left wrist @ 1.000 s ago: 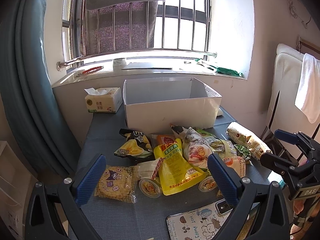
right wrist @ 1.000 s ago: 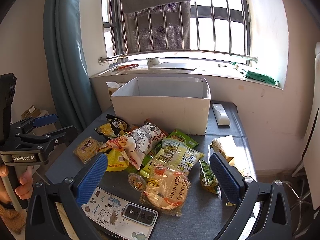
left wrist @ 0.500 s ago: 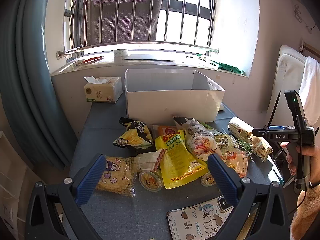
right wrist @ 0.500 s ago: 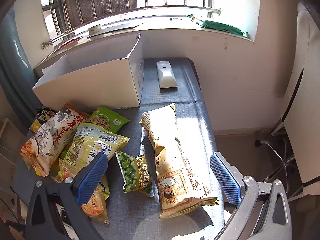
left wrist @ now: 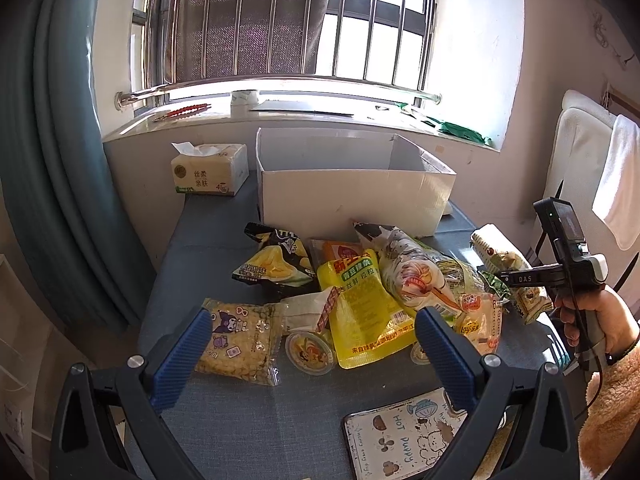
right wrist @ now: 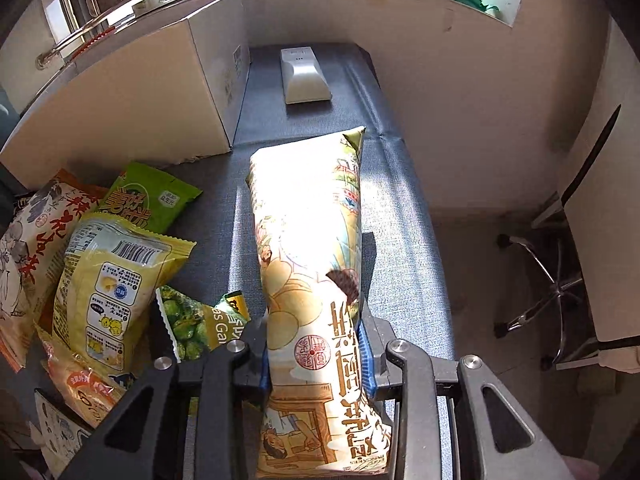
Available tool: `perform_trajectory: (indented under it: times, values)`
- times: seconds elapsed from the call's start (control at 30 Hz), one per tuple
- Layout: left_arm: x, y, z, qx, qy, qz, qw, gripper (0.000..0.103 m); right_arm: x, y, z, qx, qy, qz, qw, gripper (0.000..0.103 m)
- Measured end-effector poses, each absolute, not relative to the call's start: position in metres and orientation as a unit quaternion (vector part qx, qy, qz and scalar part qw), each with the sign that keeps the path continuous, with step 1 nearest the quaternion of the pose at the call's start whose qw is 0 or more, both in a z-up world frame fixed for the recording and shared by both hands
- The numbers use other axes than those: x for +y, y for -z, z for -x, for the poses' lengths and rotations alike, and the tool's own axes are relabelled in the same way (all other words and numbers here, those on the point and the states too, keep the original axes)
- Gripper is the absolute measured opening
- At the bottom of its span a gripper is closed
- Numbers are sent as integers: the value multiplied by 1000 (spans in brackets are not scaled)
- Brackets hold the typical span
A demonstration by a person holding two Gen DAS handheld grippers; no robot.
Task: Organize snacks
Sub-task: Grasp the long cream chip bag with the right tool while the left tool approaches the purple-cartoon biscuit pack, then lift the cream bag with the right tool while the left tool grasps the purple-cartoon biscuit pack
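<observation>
Our right gripper (right wrist: pixel 316 354) has just clamped shut, squeezing the long cream snack bag (right wrist: pixel 308 248) mid-frame. The bag's glossy and puffy, lying on the grey woven tabletop (right wrist: pixel 404 216), whose right edge has open cloth beside it. Crinkly packets (right wrist: pixel 116 264) crowd the left; the white cardboard box (right wrist: pixel 132 92) sits upper left. Our left gripper (left wrist: pixel 312 350) hangs open, nothing in it.

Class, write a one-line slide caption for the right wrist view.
Right claw pinches a long cream snack bag on the grey table beside the white box.
</observation>
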State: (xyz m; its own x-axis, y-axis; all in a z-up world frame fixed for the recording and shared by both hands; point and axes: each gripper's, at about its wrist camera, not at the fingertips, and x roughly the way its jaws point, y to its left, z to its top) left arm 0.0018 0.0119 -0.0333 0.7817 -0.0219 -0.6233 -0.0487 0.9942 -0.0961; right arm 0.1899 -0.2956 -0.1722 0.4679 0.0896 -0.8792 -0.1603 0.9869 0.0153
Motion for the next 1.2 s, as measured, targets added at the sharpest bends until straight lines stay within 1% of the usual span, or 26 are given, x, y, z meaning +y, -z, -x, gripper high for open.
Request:
perform_trajectory:
  times: [0.17, 0.3, 0.5, 0.63, 0.77, 0.9, 1.0, 1.13, 1.17, 1.2]
  values:
    - [11, 33, -3, 331, -3, 53, 942, 103, -290, 156, -169, 480, -75, 49, 873, 35]
    - [12, 35, -3, 331, -4, 52, 942, 103, -283, 135, -151, 451, -98, 41, 886, 35]
    - [29, 46, -7, 342, -15, 64, 937, 103, -256, 94, -95, 371, -166, 36, 913, 35]
    - [49, 59, -12, 359, -27, 73, 930, 103, -236, 87, -62, 341, -212, 25, 915, 35]
    - [68, 75, -25, 380, -28, 66, 922, 103, -213, 96, -42, 340, -260, 13, 903, 35]
    - [75, 101, -47, 426, -26, 15, 904, 103, -195, 108, -27, 355, -293, 24, 888, 35]
    - [79, 119, -62, 459, -5, 0, 888, 103, -192, 113, -23, 361, -301, 28, 882, 35]
    - [84, 136, -78, 478, -7, -12, 878, 103, -194, 117, -24, 368, -303, 22, 879, 35]
    - [85, 140, -81, 482, -6, -9, 876, 98, -195, 118, -25, 369, -303, 22, 878, 35]
    - [87, 142, -83, 484, -1, 3, 875, 97, -195, 118, -25, 371, -304, 22, 877, 35]
